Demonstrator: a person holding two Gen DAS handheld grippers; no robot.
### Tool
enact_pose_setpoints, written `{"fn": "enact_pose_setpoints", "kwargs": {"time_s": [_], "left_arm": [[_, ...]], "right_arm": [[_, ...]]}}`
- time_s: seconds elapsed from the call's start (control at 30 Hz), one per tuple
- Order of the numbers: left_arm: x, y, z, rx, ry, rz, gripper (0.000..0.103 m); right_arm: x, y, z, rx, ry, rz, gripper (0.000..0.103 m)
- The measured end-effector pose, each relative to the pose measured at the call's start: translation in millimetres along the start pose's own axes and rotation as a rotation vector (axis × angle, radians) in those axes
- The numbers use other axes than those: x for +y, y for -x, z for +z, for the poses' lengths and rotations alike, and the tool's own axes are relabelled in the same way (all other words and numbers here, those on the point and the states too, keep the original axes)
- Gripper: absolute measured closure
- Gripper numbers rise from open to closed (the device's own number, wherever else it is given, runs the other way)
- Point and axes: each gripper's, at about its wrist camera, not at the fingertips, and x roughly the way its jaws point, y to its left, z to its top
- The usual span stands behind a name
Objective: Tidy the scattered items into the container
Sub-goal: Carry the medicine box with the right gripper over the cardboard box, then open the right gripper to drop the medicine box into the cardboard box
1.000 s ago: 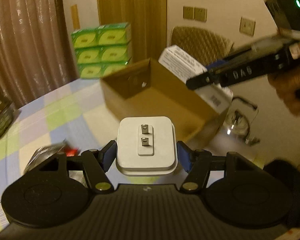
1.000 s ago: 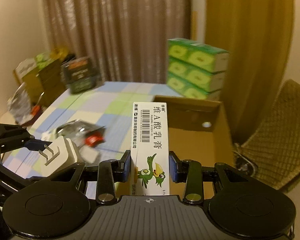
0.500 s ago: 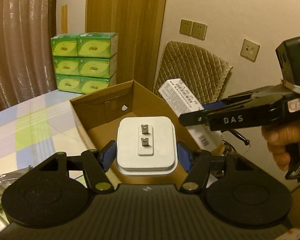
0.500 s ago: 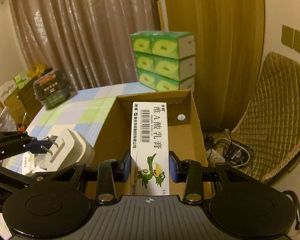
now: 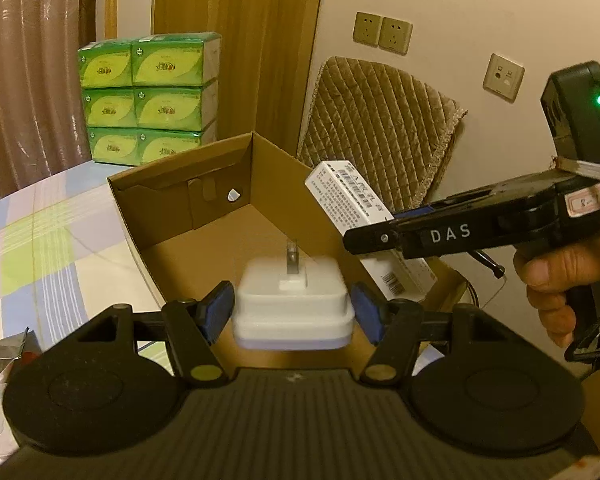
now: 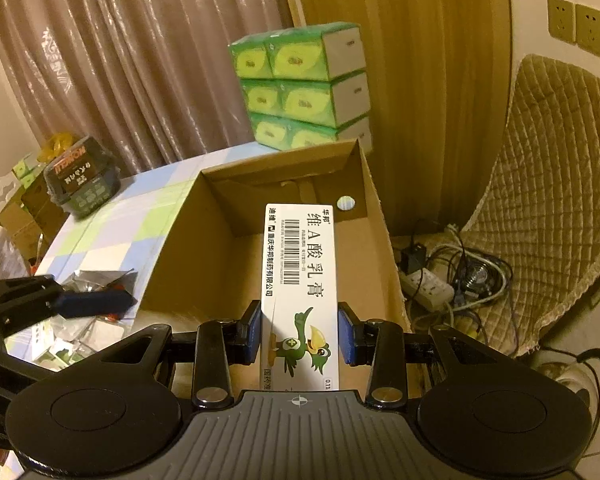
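The white charger (image 5: pixel 294 304) sits between the blue pads (image 5: pixel 218 312) of the left gripper (image 5: pixel 292 311), above the open cardboard box (image 5: pixel 204 216). It looks blurred, its metal pins point up, and small gaps show on both sides between it and the pads, so the jaws have let go of it or nearly so. The box stands on a table with a checked cloth (image 5: pixel 40 240), close to the table edge.

The right gripper (image 6: pixel 299 334) is clamped on a long white medicine carton (image 6: pixel 300 292) with a green bird printed on it. The carton points forward over the inside of the box. In the left view this gripper comes in from the right side, almost level, and the person's right hand (image 5: pixel 555 280) is wrapped around its handle.

Outside the box, a silver foil packet (image 6: pixel 96 284) lies on the cloth. Behind the box stands a stack of green tissue packs (image 6: pixel 303 88). A quilted chair (image 6: pixel 555 184) stands right of the table.
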Motion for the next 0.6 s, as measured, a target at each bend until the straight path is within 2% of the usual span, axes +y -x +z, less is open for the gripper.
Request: {"fn": "enact_pose_setpoints", "kwargs": {"time_s": [0.03, 0.2, 0.6], "left_arm": [[0, 1, 0, -0.004, -0.001, 0.007, 0.035], [-1, 8, -5, -0.011, -0.043, 0.035, 0.034], [7, 26, -18, -0.002, -0.013, 0.061, 0.034]], "right_arm": [[-1, 0, 0, 0.001, -0.002, 0.000, 0.068], [-2, 0, -1, 0.002, -0.002, 0.000, 0.068], [9, 2, -2, 0.006, 0.013, 0.011, 0.068]]}}
